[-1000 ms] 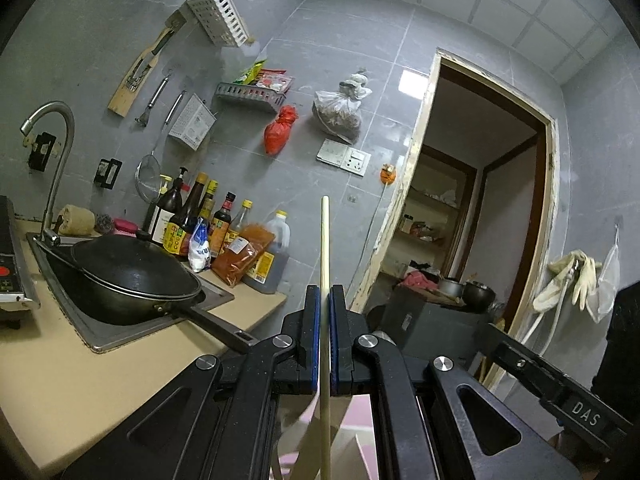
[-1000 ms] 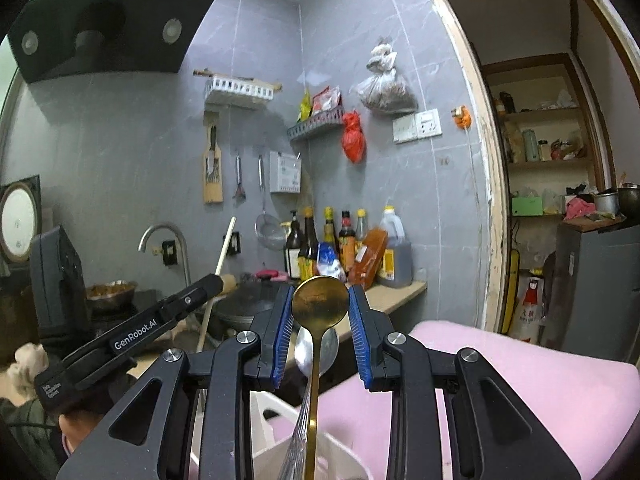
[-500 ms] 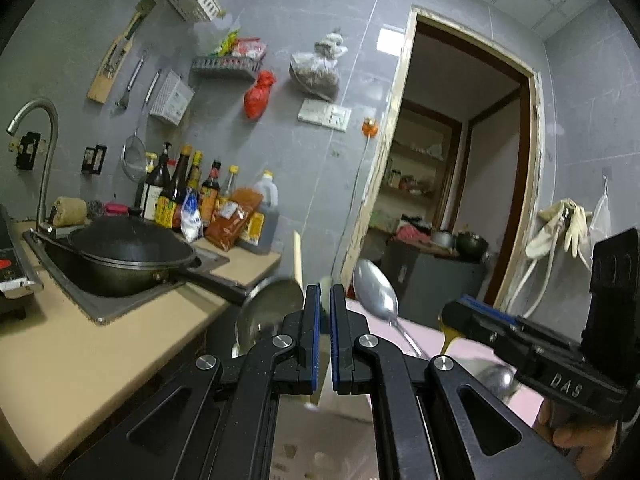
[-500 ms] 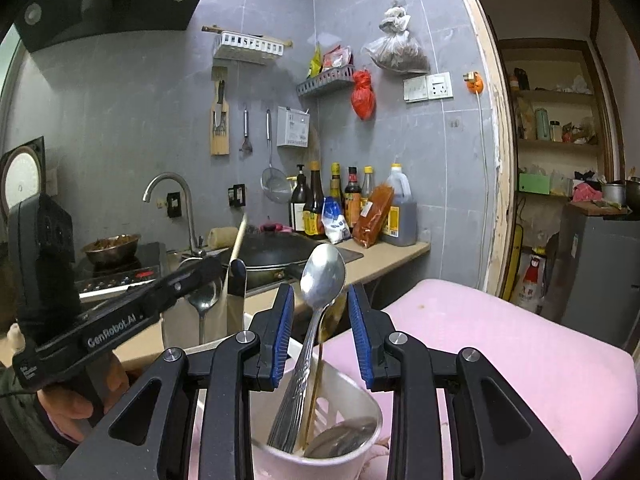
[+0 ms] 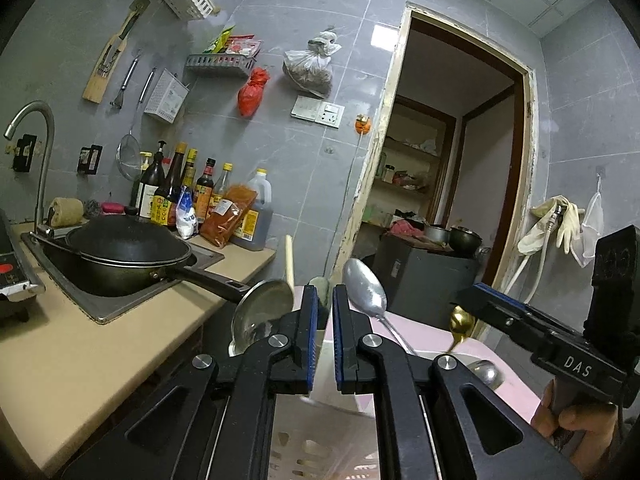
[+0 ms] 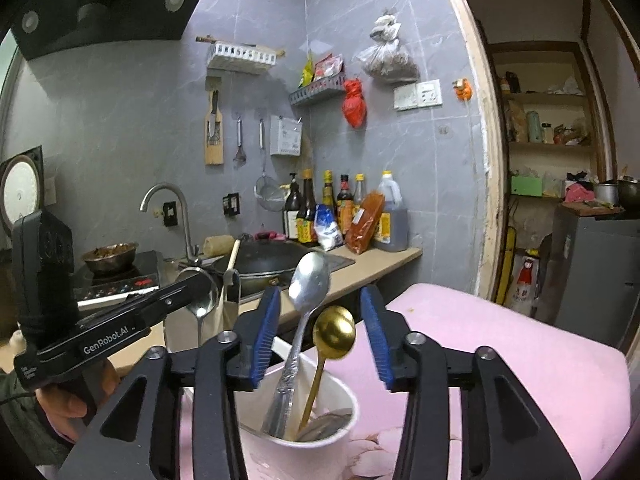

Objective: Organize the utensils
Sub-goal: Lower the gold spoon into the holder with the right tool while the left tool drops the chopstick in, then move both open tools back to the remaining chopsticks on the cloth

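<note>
Gold spoon [image 6: 334, 333] between opening right hand-held gripper [image 6: 320, 330] jaws, untouched

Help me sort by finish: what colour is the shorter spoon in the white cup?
Gold spoon, clearest in the right wrist view.

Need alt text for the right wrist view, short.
The right gripper, jaws opening, frames a gold spoon and a silver spoon standing in a white holder on a pink surface; behind is a kitchen counter.

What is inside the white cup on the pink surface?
The white cup holds a silver spoon and a gold spoon, bowls up. Another utensil lies near the bottom; the wall hides the rest.
</note>
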A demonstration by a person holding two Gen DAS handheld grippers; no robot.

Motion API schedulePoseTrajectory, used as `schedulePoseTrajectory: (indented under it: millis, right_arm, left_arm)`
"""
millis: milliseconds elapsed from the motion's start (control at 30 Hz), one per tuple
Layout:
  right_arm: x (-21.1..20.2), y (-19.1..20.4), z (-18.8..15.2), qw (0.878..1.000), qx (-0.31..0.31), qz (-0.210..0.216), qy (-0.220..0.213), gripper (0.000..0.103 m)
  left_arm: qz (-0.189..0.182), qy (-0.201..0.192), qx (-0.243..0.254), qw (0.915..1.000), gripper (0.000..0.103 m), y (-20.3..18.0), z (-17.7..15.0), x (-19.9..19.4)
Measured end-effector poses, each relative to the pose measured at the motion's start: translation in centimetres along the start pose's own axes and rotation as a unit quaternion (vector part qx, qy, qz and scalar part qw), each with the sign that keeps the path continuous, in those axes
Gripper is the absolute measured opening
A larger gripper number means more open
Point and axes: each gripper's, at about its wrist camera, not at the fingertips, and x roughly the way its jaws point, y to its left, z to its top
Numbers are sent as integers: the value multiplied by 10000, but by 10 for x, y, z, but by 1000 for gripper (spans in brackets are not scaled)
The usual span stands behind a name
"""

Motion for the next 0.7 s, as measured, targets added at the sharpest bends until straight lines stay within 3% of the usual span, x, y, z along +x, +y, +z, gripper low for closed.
schedulePoseTrajectory:
  millis: [67,200,300,367,433,533,633,700]
  right_arm:
    - [-10,-4,2,9999,24,-105,-78,49]
    - [-30,-14,6,9992,93,-345,-198,54]
    - [-48,-22,6,9978,126,-563,-312,68]
    - [-60,-27,7,9967,147,-710,-377,74]
    - [-76,-33,7,9947,166,-908,-455,80]
    - [-100,-38,7,9908,144,-1206,-591,89]
    - [-125,-44,4,9860,78,-1506,-717,103]
    - [-139,-46,1,9832,22,-1653,-770,103]
  left_arm:
    - [-25,12,37,10000,11,-4,4,-3]
    - [-148,45,51,9999,33,-15,8,-11]
    - [-209,68,148,9996,39,-27,11,-16]
    - [-215,85,265,9994,51,-38,12,-19]
    - [-218,56,327,9992,72,-50,11,-23]
    - [-233,39,380,9990,85,-64,11,-26]
    - [-228,83,471,9986,93,-83,8,-27]
    - [-273,119,542,9981,94,-93,5,-27]
